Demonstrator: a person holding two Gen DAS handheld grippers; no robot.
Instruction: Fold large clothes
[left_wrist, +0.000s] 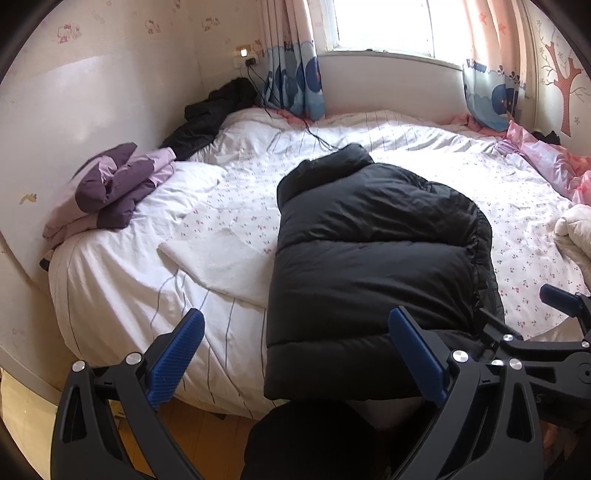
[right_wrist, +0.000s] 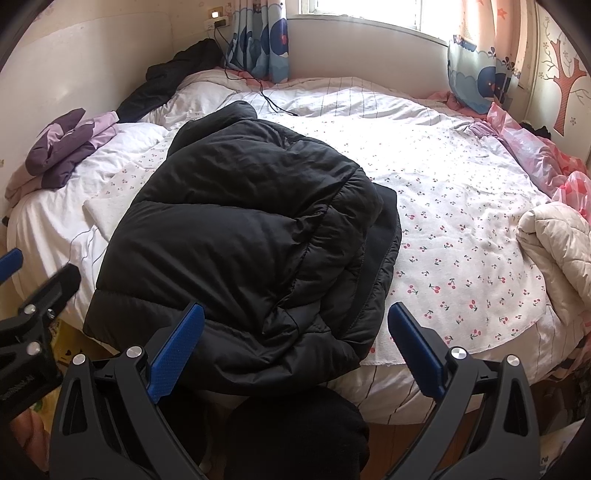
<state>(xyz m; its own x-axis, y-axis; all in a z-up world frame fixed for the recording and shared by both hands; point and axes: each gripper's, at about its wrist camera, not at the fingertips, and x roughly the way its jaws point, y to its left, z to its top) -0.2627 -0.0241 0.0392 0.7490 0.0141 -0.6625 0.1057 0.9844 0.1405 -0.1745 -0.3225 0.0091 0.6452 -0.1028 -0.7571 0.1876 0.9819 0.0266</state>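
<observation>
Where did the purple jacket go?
The purple jacket sits folded at the far left edge of the bed, against the wall, in both views. It lies left of the big black puffer jacket, near another dark garment.

Both grippers' fingers spread wide, empty.

Small bedroom, daylight.
Bright window with patterned curtains, cartoon-print wallpaper, bed in cherry-print sheet, wood floor.
</observation>
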